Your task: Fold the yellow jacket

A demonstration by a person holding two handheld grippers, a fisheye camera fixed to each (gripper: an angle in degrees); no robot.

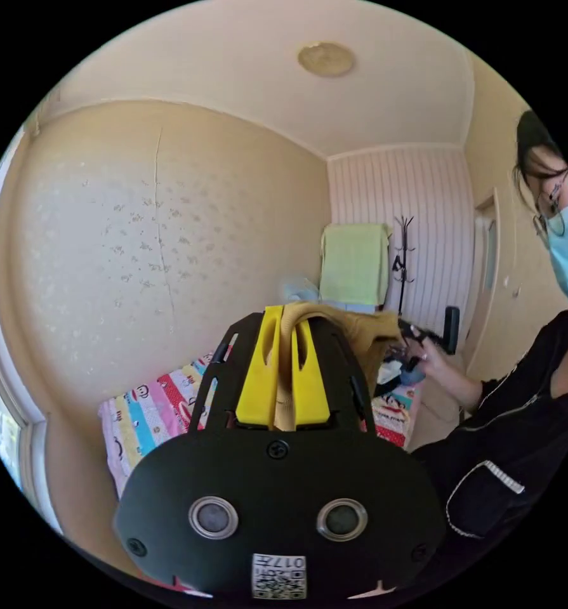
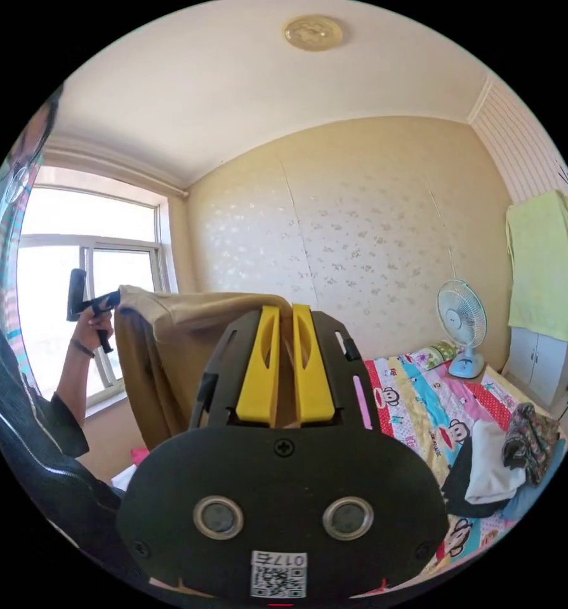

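Behind a bed with a cartoon sheet, both claws hold the yellow jacket aloft: the left claw and right claw each pinch an edge, likely stretching it flat before folding.

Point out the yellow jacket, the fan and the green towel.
yellow jacket (image 2: 169, 355), right gripper view, hanging body of the cloth.
fan (image 2: 462, 322), right gripper view, round grille.
green towel (image 1: 353, 263), left gripper view, middle of the cloth.
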